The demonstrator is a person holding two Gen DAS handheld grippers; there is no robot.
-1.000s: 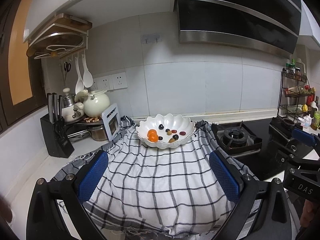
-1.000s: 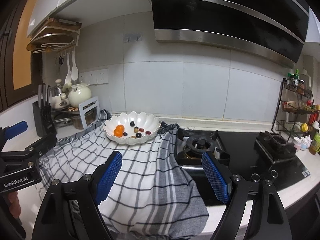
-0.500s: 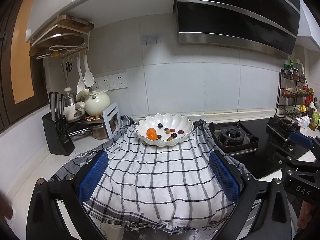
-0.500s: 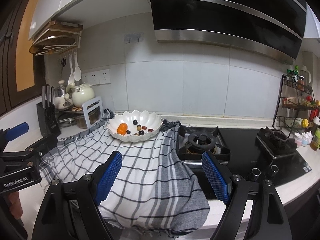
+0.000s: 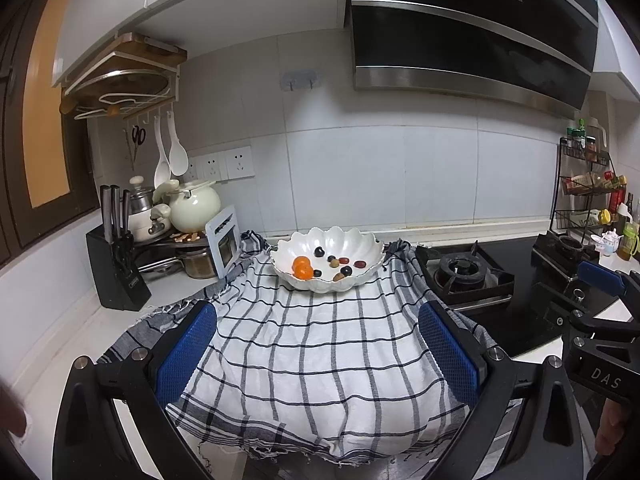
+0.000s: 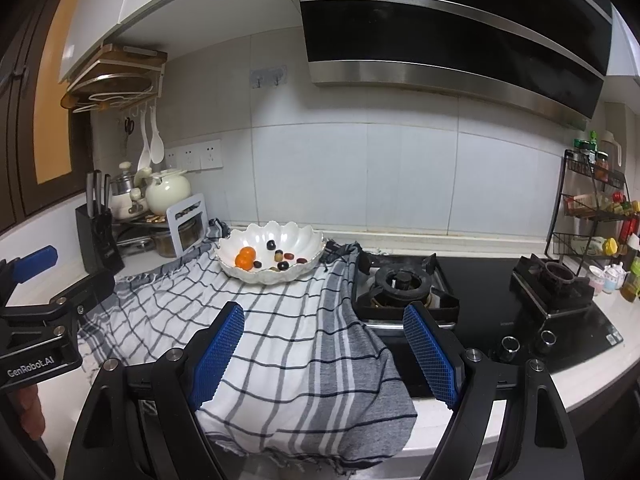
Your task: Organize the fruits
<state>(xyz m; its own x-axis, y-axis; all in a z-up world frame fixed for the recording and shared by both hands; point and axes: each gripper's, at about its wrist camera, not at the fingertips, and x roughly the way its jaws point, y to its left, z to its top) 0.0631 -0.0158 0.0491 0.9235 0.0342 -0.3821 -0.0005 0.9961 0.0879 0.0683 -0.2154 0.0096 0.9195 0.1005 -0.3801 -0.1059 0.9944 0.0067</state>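
A white scalloped bowl [image 5: 360,242] stands at the back of a checked cloth [image 5: 312,344] on the counter; it also shows in the right wrist view [image 6: 296,236]. It holds orange fruits [image 5: 303,268] and several small dark and red fruits [image 5: 346,270]. My left gripper [image 5: 318,352] is open and empty, held above the cloth's front edge, well short of the bowl. My right gripper [image 6: 324,350] is open and empty, over the cloth's right side beside the stove. Each gripper shows at the edge of the other's view.
A gas hob [image 6: 404,284] lies right of the cloth, with a second burner [image 6: 554,274] further right. A knife block [image 5: 116,268], pots and a cream kettle [image 5: 194,206] stand at the left. A spice rack [image 6: 596,208] stands at the far right. A range hood [image 6: 456,40] hangs overhead.
Both grippers have drawn back and up a little from the counter, so the cloth's front edge and the bowl sit lower and farther. Both stay open.
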